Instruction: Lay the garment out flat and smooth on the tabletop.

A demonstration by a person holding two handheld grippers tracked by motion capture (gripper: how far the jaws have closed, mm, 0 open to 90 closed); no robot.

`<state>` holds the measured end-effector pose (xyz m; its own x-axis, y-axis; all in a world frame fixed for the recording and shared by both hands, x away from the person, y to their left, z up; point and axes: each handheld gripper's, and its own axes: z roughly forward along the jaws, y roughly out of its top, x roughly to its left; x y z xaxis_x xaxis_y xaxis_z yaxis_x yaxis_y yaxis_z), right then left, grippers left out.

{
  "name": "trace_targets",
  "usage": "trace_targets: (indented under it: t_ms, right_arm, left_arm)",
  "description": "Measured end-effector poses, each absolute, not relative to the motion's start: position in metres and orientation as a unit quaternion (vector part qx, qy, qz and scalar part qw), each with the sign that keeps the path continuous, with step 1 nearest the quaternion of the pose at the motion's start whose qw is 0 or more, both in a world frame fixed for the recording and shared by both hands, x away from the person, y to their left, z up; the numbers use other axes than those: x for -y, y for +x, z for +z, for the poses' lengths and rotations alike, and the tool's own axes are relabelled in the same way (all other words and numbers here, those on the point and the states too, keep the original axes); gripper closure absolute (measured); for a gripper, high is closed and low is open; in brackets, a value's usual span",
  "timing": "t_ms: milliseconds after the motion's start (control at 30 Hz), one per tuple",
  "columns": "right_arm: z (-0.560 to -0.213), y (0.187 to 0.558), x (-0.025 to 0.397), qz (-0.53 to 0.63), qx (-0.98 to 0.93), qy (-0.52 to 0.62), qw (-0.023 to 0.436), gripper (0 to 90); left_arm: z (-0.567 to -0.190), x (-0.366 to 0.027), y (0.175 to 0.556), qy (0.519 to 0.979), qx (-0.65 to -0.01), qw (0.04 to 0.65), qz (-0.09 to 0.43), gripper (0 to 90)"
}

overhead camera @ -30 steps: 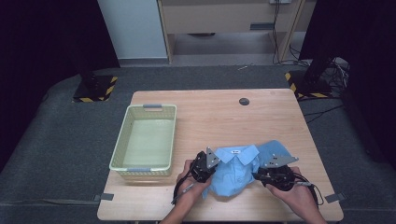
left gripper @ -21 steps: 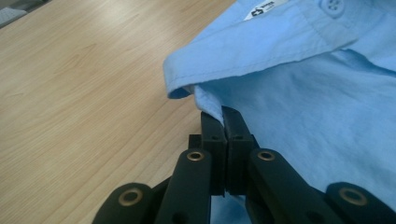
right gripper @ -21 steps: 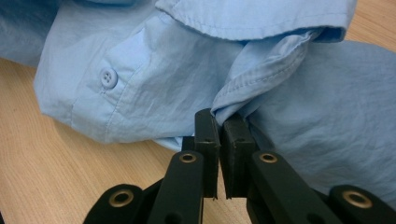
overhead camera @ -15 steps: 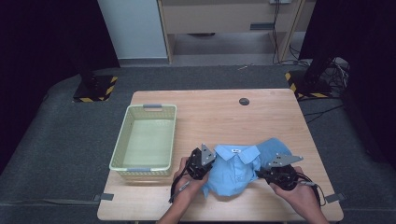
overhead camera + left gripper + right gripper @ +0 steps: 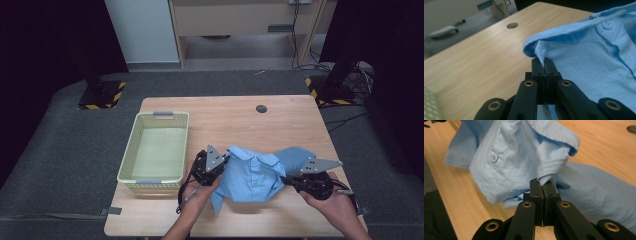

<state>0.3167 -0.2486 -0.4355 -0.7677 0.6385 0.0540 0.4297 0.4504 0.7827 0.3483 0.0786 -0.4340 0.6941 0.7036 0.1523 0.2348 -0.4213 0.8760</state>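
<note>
A light blue collared shirt [image 5: 252,172] lies bunched near the table's front edge, stretched between both grippers. My left gripper [image 5: 223,163] is shut on the shirt's left shoulder edge near the collar; in the left gripper view its jaws pinch a fold of shirt [image 5: 584,57] at the gripper [image 5: 544,60]. My right gripper [image 5: 286,178] is shut on the shirt's right side; in the right gripper view the cloth [image 5: 524,155] rises from its closed tips [image 5: 542,182], with a sleeve spread on the table behind.
A pale green plastic basket [image 5: 136,152] stands empty at the table's left. A dark round grommet [image 5: 261,108] sits near the far edge of the wooden table [image 5: 225,122]. Black stands with yellow-striped bases stand on the floor at both far corners.
Both grippers have drawn apart slightly and toward the front edge, pulling the shirt flatter and wider between them. Both stay shut on the cloth.
</note>
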Motion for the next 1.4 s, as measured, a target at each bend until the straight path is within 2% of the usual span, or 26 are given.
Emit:
trace_targets:
  t_ms: [333,500,700,967,1033,1100,1233,1267,1400]
  right_arm:
    - [-0.381,0.309,0.254,0.415,-0.857,0.274,0.133,89.2]
    - [-0.366,0.303,0.257,0.415,-0.862,0.261,0.131,89.2]
    - [-0.380,0.311,0.265,0.412,-0.861,0.274,0.116,89.2]
    - [-0.419,0.337,0.266,0.392,-0.859,0.312,0.102,87.6]
    - [-0.430,0.342,0.266,0.388,-0.859,0.320,0.101,85.5]
    - [-0.438,0.344,0.266,0.382,-0.855,0.333,0.108,79.6]
    - [-0.440,0.336,0.268,0.378,-0.845,0.353,0.134,61.1]
    - [-0.438,0.333,0.268,0.378,-0.843,0.356,0.141,58.7]
    - [-0.429,0.321,0.263,0.378,-0.843,0.353,0.149,58.5]
  left_arm:
    - [-0.404,-0.087,0.340,0.782,-0.281,0.477,0.285,89.8]
    - [-0.395,-0.084,0.334,0.779,-0.272,0.482,0.293,89.8]
    - [-0.406,-0.081,0.340,0.792,-0.274,0.467,0.281,89.9]
    - [-0.451,-0.072,0.356,0.827,-0.286,0.408,0.260,89.8]
    - [-0.461,-0.070,0.358,0.834,-0.287,0.396,0.256,89.8]
    - [-0.464,-0.069,0.358,0.837,-0.286,0.392,0.253,89.7]
    - [-0.468,-0.067,0.359,0.840,-0.286,0.385,0.254,89.7]
    - [-0.469,-0.067,0.359,0.840,-0.287,0.384,0.254,89.7]
    - [-0.472,-0.067,0.359,0.841,-0.289,0.381,0.253,89.7]
